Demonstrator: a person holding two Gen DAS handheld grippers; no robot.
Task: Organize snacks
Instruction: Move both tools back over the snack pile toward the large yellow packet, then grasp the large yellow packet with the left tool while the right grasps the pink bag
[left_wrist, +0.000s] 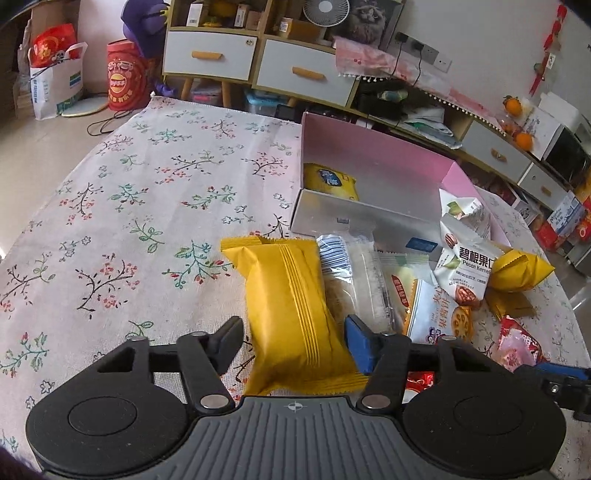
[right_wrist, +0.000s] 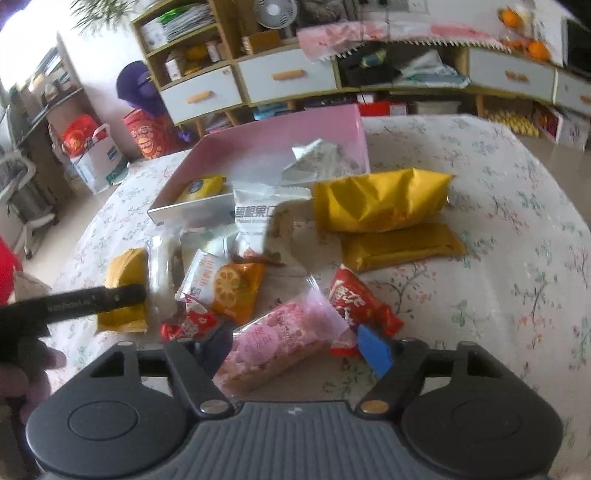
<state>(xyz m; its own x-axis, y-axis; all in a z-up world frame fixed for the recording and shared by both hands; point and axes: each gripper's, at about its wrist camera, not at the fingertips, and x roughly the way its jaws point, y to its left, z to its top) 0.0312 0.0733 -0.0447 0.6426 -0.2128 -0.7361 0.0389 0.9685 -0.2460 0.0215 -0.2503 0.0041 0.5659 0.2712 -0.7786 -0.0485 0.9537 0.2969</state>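
Observation:
A pile of snack packets lies on the floral tablecloth beside an open pink box (left_wrist: 369, 147) that holds one yellow packet (left_wrist: 330, 179). My left gripper (left_wrist: 293, 341) is open, its fingers on either side of a yellow snack packet (left_wrist: 291, 306) lying on the cloth. My right gripper (right_wrist: 291, 350) is open around a pink snack packet (right_wrist: 273, 341), with the packet between the fingers. The pink box (right_wrist: 288, 136) also shows in the right wrist view, with two large yellow packets (right_wrist: 380, 203) to its right.
Loose packets: a clear one (left_wrist: 351, 273), a white pecan packet (left_wrist: 465, 266), an orange one (right_wrist: 232, 288), red ones (right_wrist: 354, 299). The left gripper's body (right_wrist: 77, 301) crosses the right view's left side. Shelves and drawers (left_wrist: 258, 62) stand behind the table.

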